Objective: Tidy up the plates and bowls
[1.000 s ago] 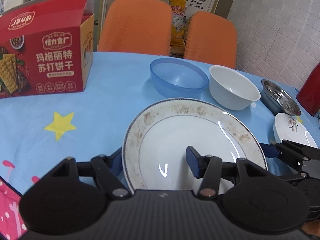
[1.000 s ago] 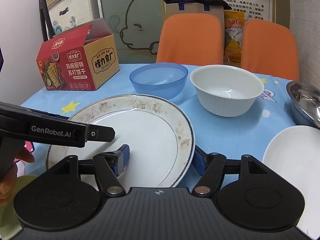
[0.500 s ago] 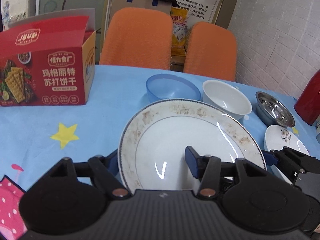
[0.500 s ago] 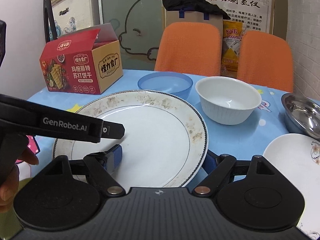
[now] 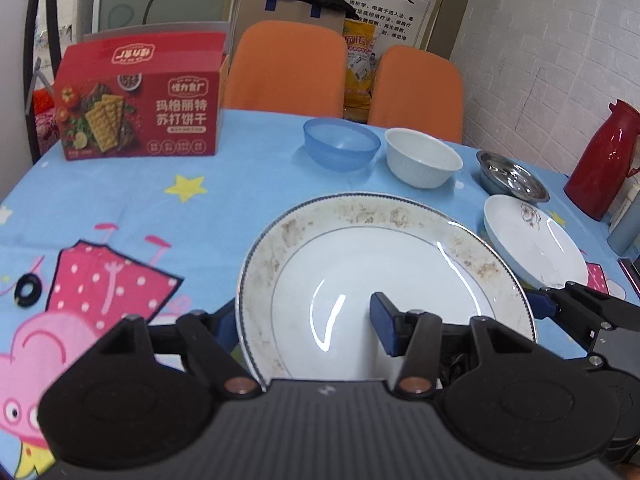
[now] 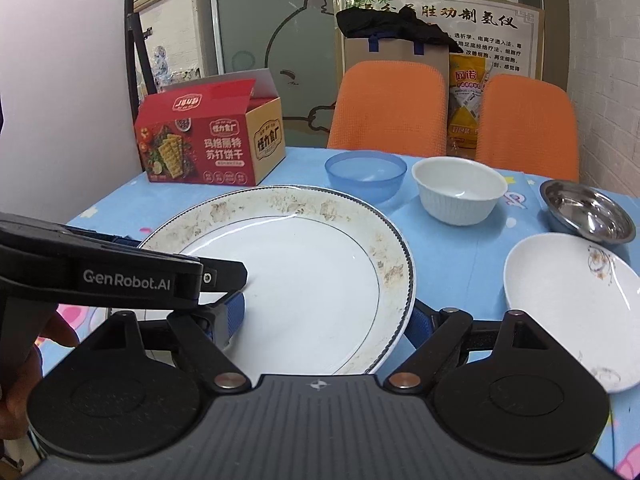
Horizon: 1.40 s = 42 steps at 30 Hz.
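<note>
A large white plate with a speckled gold rim [image 5: 384, 256] [image 6: 304, 264] is held up above the table by both grippers. My left gripper [image 5: 306, 324] is shut on its left edge, one finger above and one below. My right gripper [image 6: 328, 316] is shut on its right edge; it also shows at the right of the left wrist view [image 5: 560, 304]. On the table beyond stand a blue bowl [image 5: 340, 148] [image 6: 366, 174], a white ribbed bowl [image 5: 422, 160] [image 6: 460, 190], a steel bowl [image 5: 512, 182] [image 6: 586, 210] and a small flowered white plate [image 5: 532, 240] [image 6: 572, 300].
A red cracker box [image 5: 140, 116] [image 6: 208, 144] stands at the table's back left. A red thermos [image 5: 604, 160] stands at the right edge. Two orange chairs [image 6: 388, 108] are behind the table. A small black ring [image 5: 26, 290] lies at the left on the cartoon tablecloth.
Both grippers have lifted the large plate and drawn it back toward me. The bowls and box now look farther away and more of the table shows.
</note>
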### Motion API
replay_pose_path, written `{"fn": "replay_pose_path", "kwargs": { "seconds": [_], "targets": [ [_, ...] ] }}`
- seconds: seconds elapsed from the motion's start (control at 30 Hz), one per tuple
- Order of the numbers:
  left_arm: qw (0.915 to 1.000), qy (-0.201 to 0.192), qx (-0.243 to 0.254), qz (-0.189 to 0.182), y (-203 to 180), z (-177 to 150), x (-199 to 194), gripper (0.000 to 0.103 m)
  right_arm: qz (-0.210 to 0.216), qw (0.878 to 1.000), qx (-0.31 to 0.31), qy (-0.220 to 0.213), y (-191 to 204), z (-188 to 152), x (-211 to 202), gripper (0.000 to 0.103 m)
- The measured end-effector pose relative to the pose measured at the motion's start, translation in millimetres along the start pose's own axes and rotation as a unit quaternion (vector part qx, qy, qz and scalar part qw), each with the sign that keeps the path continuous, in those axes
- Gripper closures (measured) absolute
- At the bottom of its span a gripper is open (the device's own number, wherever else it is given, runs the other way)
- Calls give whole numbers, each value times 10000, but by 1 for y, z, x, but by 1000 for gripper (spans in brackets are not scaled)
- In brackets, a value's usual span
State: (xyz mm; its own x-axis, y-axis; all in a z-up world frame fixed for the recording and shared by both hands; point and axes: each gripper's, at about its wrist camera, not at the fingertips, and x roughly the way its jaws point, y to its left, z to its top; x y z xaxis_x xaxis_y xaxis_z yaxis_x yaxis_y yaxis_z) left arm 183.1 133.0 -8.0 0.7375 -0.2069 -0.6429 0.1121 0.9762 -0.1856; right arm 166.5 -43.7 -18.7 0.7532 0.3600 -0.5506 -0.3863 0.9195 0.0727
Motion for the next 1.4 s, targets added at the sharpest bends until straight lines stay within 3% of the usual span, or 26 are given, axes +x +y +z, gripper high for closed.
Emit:
{"fn": "replay_pose_path", "kwargs": {
  "seconds": [0.23,0.43,0.53,0.67,0.8,1.03,1.2,1.3,1.4],
  "targets": [
    [10000,56,-51,33,9,-39,-19,52,121,9998,70,123,21,-34,-18,0],
    [9997,105,-207,-58,16,-48,-11,49,-82,9993,-359,65,30,-44,-16,0],
    [9996,-129,-208,-101,18,-49,-19,44,-121,9982,-590,62,32,-45,-17,0],
    [9980,-565,-225,-194,18,-38,-40,36,-200,9996,-36,-195,12,-43,-24,0],
    [9969,-697,-199,-313,7,-23,-45,32,-61,9984,364,-432,-5,-36,-36,0],
    [9962,-263,-117,-820,-29,-10,-16,28,-497,9931,857,-625,-61,-39,-65,0],
    [9931,57,-45,-1174,-65,9,14,28,-1177,9803,1411,-719,-126,-43,-86,0],
    [9894,229,31,-1431,-93,33,39,28,-1541,9718,1663,-644,-165,-37,-82,0],
    [9862,475,149,-1579,-125,56,74,28,-1619,9704,1737,-431,-197,-27,-65,0]
  ]
}}
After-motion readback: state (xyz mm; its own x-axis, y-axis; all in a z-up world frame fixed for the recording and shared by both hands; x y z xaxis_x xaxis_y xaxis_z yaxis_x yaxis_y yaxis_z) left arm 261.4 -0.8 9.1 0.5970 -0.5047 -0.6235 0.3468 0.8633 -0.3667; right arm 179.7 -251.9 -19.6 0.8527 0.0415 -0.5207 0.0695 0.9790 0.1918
